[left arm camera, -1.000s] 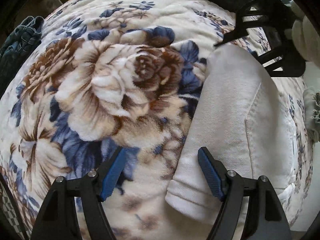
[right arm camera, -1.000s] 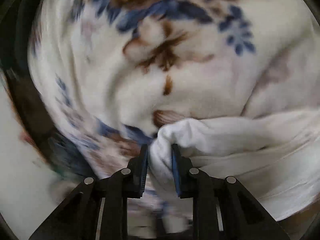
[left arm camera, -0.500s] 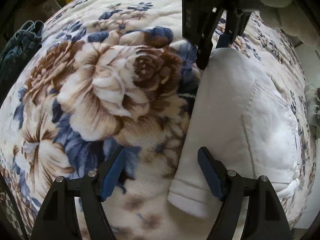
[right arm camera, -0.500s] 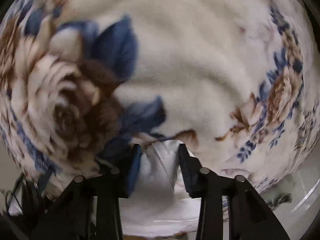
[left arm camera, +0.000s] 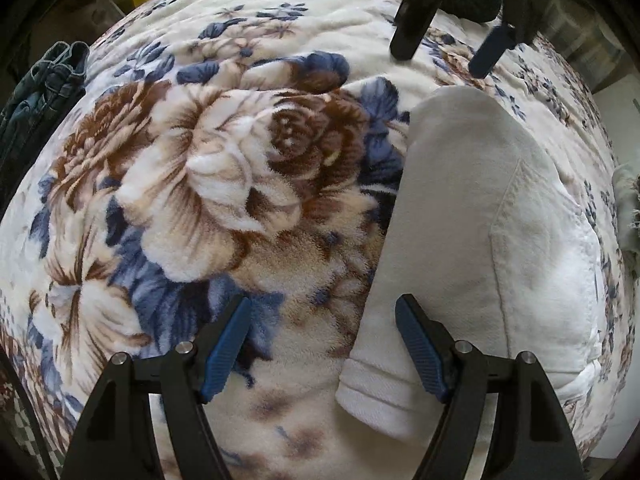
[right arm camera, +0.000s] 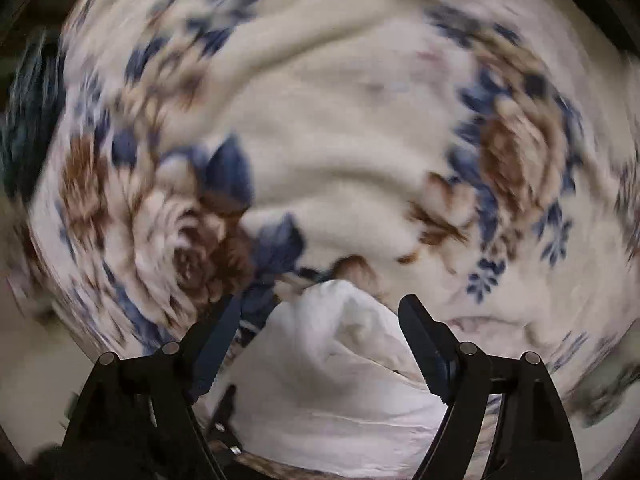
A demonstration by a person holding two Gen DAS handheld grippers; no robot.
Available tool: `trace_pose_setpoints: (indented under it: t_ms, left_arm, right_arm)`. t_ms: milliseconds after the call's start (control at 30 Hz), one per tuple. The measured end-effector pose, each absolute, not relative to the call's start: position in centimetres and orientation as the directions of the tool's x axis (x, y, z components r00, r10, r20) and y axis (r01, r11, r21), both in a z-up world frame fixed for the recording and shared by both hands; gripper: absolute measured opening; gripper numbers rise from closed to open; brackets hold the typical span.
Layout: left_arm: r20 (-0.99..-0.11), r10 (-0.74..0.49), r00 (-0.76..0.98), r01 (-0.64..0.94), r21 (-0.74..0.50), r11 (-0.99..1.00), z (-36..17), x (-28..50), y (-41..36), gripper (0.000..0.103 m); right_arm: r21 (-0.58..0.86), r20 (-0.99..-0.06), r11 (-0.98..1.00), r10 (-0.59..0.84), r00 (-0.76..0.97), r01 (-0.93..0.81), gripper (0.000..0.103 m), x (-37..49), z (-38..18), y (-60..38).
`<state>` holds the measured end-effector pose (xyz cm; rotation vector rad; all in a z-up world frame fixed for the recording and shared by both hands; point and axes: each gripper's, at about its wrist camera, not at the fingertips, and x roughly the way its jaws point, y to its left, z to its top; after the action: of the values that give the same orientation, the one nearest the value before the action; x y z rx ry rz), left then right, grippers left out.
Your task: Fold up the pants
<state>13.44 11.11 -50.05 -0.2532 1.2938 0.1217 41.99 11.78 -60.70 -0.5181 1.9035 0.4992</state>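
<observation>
**Right grip let go, fold laid down**

As its jaws have just been opening, the right hand-held gripper (right arm camera: 320, 344) stands with fingers wide apart, and the white cloth it was pinching a second ago now lies loose between them, touched by neither pad. In the left wrist view the same tool shows at the far edge, lifted clear of the cloth. Judging by that, the carried end has been dropped onto the stack and this fold is finished.

Down at the near end, the left hand-held gripper (left arm camera: 324, 344) hangs with jaws apart and nothing in them; its right finger sits over the near left corner of the pants (left arm camera: 480, 248), its left finger over bare blanket.

The pants lie as a compact white packet on the floral blanket (left arm camera: 208, 184) covering the bed, right of the big brown rose. Its left edge runs straight from the hemmed near corner to the rounded far end; a pocket seam crosses the top layer. The right edge lies close to the bed's right side, where room looks tight. To the left the blanket is open and flat, offering free space for a further fold or a smoothing pass. Dark denim clothing (left arm camera: 44, 88) lies at the far left edge, well apart.
</observation>
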Motion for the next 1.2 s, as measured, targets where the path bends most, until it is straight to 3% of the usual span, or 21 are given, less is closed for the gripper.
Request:
trace_pose_setpoints:
  t_ms: [100,167,200,233,300,400,467,533,633,700,767,867,967,1067,1200]
  left_arm:
    - [-0.96,-0.027,0.277,-0.214,-0.089,0.973,-49.8,13.5,10.6,0.073]
    - [-0.96,-0.024,0.28,-0.205,-0.084,0.975,-49.8,13.5,10.4,0.073]
    - [-0.958,-0.017,0.287,-0.199,-0.077,0.977,-49.9,13.4,10.3,0.073]
    - [-0.956,-0.011,0.293,-0.195,-0.071,0.978,-49.9,13.4,10.3,0.073]
    - [-0.952,-0.014,0.305,-0.199,-0.078,0.977,-50.0,13.1,10.4,0.073]
    - [-0.949,-0.053,0.31,-0.211,-0.123,0.97,-50.3,13.1,10.9,0.073]
    - [-0.955,-0.04,0.295,-0.197,-0.102,0.975,-50.5,13.1,10.8,0.074]
    - [-0.955,-0.043,0.292,-0.183,-0.1,0.978,-50.1,13.2,11.0,0.073]
    - [-0.954,-0.081,0.289,-0.264,-0.161,0.951,-48.7,13.1,13.5,0.073]
    - [-0.939,-0.14,0.313,-0.364,-0.255,0.896,-47.5,12.2,16.2,0.073]
    - [-0.916,-0.239,0.321,-0.471,-0.374,0.799,-47.1,11.0,18.8,0.073]
    - [-0.87,-0.385,0.308,-0.58,-0.493,0.648,-48.0,9.8,20.4,0.073]
    - [-0.813,-0.51,0.281,-0.637,-0.555,0.535,-49.8,9.4,18.8,0.073]
    - [-0.721,-0.647,0.246,-0.71,-0.589,0.386,-53.0,9.1,16.3,0.073]
    - [-0.648,-0.709,0.279,-0.758,-0.602,0.252,-55.3,9.9,13.9,0.073]
  right_arm:
    - [0.029,-0.876,0.712,-0.32,-0.361,-0.702,0.08,39.3,-64.2,13.9]
    - [0.008,-0.829,0.673,-0.409,-0.381,-0.74,0.056,37.4,-66.9,13.7]
    - [-0.007,-0.837,0.699,-0.395,-0.378,-0.715,0.05,37.4,-67.2,13.4]
    - [-0.006,-0.847,0.736,-0.363,-0.387,-0.677,0.043,37.5,-67.0,13.3]
    - [0.069,-0.879,0.889,-0.161,-0.449,-0.453,0.029,40.0,-65.4,10.4]
    - [0.224,-0.85,0.975,0.188,-0.493,-0.014,0.024,42.1,-65.5,3.2]
    - [0.291,-0.811,0.95,0.307,-0.498,0.112,0.024,41.4,-66.6,0.5]
    - [0.312,-0.817,0.948,0.305,-0.488,0.071,0.026,41.4,-66.2,0.5]
    - [0.387,-0.832,0.922,0.343,-0.437,-0.014,0.038,42.9,-62.8,1.5]
    - [0.448,-0.853,0.892,0.406,-0.328,-0.058,0.079,44.3,-58.7,2.9]
    - [0.485,-0.868,0.866,0.46,-0.188,-0.121,0.092,44.0,-54.6,0.9]
    - [0.446,-0.894,0.881,0.431,-0.118,-0.157,0.092,43.1,-50.9,-4.0]
    - [0.413,-0.91,0.91,0.41,-0.06,-0.039,0.092,38.7,-49.5,-10.9]
    - [0.384,-0.922,0.916,0.388,-0.017,0.114,0.092,33.1,-51.0,-15.3]
    - [0.343,-0.929,0.884,0.369,-0.024,0.318,0.092,25.2,-56.0,-21.2]
